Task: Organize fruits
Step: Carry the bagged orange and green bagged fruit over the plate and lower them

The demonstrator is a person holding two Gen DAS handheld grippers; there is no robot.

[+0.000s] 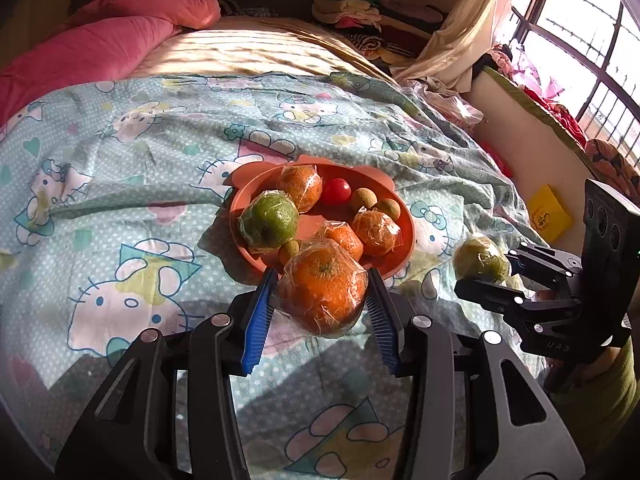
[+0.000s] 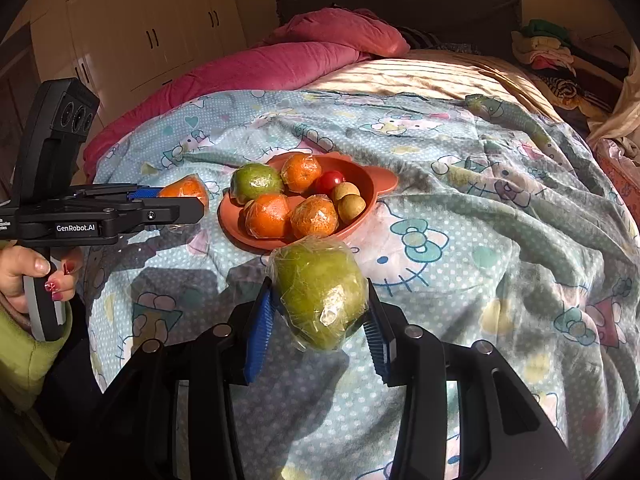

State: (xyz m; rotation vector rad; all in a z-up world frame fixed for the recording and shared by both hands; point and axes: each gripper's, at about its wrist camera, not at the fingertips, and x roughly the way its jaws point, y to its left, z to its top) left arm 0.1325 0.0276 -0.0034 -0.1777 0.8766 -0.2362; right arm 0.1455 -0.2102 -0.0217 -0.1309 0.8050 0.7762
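Note:
An orange-pink plate (image 1: 404,240) (image 2: 372,192) sits on the bed, holding wrapped oranges, a wrapped green citrus (image 1: 269,222) (image 2: 256,181), a red tomato (image 1: 336,191) (image 2: 331,180) and small brown fruits. My left gripper (image 1: 322,300) is shut on a wrapped orange (image 1: 323,292), just in front of the plate; it shows at the left in the right wrist view (image 2: 185,194). My right gripper (image 2: 320,308) is shut on a wrapped green fruit (image 2: 320,296), near the plate's front edge; it shows at the right in the left wrist view (image 1: 482,260).
The bed is covered by a light-blue cartoon-print sheet (image 1: 140,168). A pink duvet (image 2: 248,72) lies at the head. A yellow box (image 1: 549,213) lies beside the bed near the window. Folded clothes (image 1: 352,4) are stacked behind.

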